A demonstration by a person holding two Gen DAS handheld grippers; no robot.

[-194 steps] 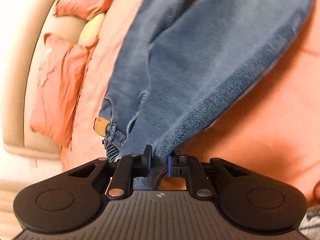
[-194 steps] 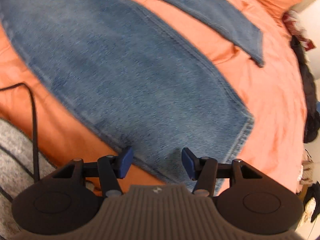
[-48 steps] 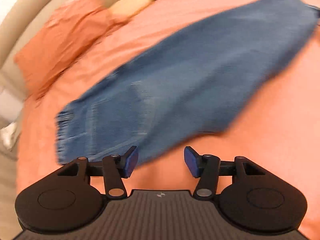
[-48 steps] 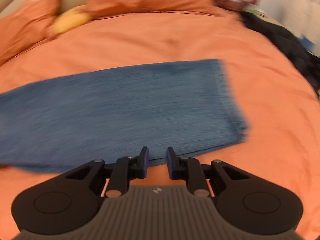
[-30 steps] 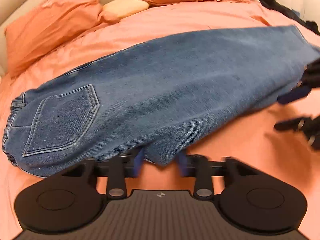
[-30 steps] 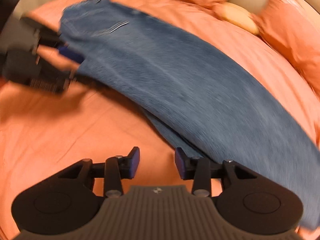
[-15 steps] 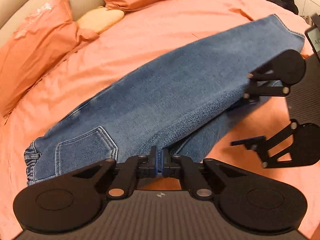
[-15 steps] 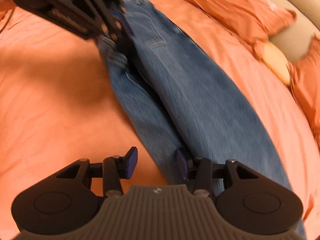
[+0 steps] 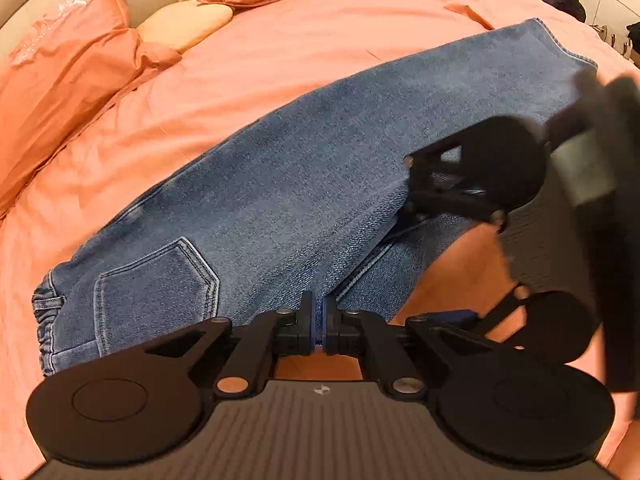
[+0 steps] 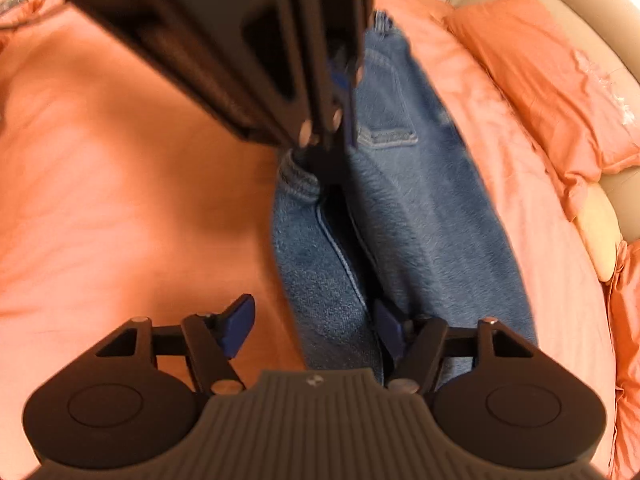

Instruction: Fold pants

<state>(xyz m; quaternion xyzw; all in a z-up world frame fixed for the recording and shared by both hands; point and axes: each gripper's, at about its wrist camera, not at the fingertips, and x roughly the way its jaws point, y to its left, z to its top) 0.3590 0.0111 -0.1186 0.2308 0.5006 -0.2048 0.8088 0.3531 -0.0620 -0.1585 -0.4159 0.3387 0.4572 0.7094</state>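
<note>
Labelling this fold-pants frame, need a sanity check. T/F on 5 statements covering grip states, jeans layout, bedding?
1. The left hand-held gripper is shut on the jeans. True.
2. The right hand-held gripper is clamped shut on the denim. False: its jaws stand apart, straddling the edge of the lower leg.
3. The jeans lie with a back pocket facing up. True.
4. The jeans lie on a white sheet. False: the bed cover is orange.
5. The two legs are spread in a V. False: one leg lies stacked on the other, with only a strip of the lower leg showing along the edge.
</note>
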